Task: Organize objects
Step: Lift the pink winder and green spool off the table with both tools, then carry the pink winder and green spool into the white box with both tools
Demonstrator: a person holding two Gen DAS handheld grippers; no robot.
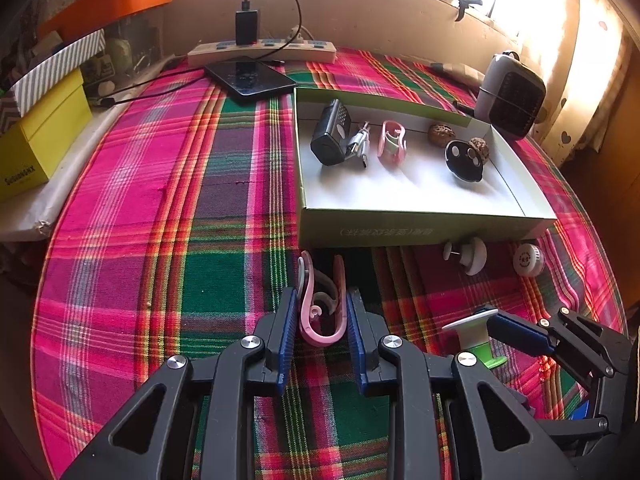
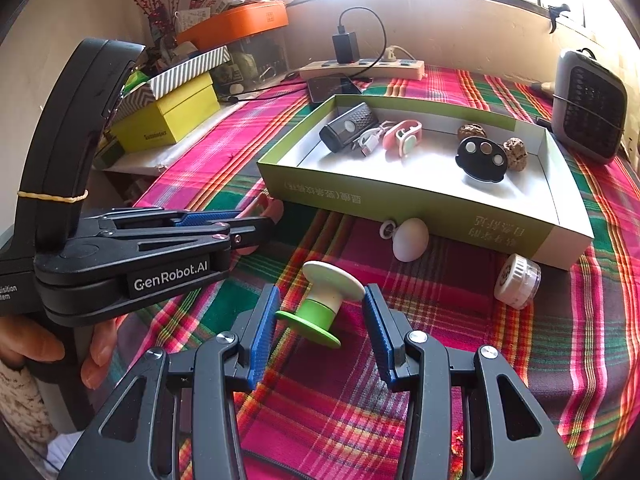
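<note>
Two grippers at work, each over one item on the plaid tablecloth (image 1: 168, 240), in front of the green tray box (image 1: 420, 229). Left gripper (image 1: 322, 322): jaws nearly together around the pink hair clip (image 1: 320, 312), pads look touching its sides; probably light springy plastic, may flex, so grip mid-body. Right gripper (image 2: 320, 314): jaws apart, flanking the green-and-white suction knob (image 2: 326, 300), not touching. Looks light, rigid, round and may roll; take the narrow stem. Box already holds another pink clip (image 1: 392, 143).
</note>
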